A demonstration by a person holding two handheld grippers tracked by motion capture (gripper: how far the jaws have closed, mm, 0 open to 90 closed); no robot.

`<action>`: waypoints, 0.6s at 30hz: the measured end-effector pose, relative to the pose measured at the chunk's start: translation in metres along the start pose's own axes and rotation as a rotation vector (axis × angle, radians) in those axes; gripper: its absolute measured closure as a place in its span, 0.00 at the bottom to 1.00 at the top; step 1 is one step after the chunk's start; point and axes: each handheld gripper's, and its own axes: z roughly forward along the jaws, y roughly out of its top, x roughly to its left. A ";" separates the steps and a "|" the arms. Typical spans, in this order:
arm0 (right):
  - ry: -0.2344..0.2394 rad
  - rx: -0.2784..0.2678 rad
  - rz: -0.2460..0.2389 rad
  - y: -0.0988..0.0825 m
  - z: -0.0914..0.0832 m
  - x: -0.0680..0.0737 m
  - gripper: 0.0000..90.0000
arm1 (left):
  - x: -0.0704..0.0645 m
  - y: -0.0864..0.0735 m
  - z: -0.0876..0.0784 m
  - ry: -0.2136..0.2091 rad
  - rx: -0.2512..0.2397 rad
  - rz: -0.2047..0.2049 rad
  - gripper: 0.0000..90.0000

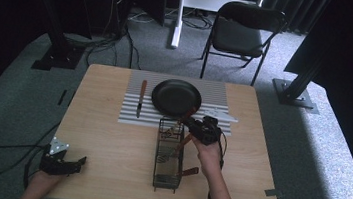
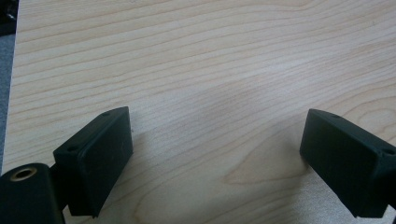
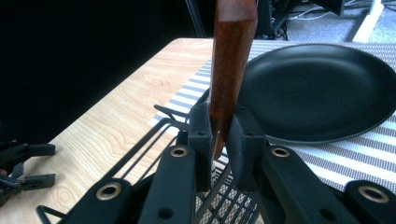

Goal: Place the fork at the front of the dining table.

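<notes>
We are gripping a wooden handle [image 3: 231, 65] with our right gripper [image 3: 219, 140] over the wire basket [image 1: 166, 179]; our left gripper [image 2: 217, 158] is resting open, near left.

Overhead plus tong-mounted close-ups — shared table [image 1: 109, 142].

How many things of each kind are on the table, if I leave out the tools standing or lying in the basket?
Black pan: 1
Striped mat: 1
Knife: 1
Wire basket: 1
Total: 4
</notes>
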 end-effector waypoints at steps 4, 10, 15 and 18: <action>0.011 -0.020 -0.019 0.009 -0.010 0.001 0.90 | 0.000 0.000 0.000 0.001 0.001 0.002 0.10; 0.035 -0.064 -0.027 0.025 -0.030 0.005 0.90 | 0.000 0.000 0.000 0.000 -0.001 -0.002 0.10; 0.053 -0.099 -0.048 0.038 -0.050 0.010 0.90 | 0.000 0.000 0.000 0.000 -0.001 0.001 0.10; 0.055 -0.111 -0.052 0.044 -0.058 0.011 0.90 | 0.000 0.000 0.000 0.000 0.000 0.001 0.10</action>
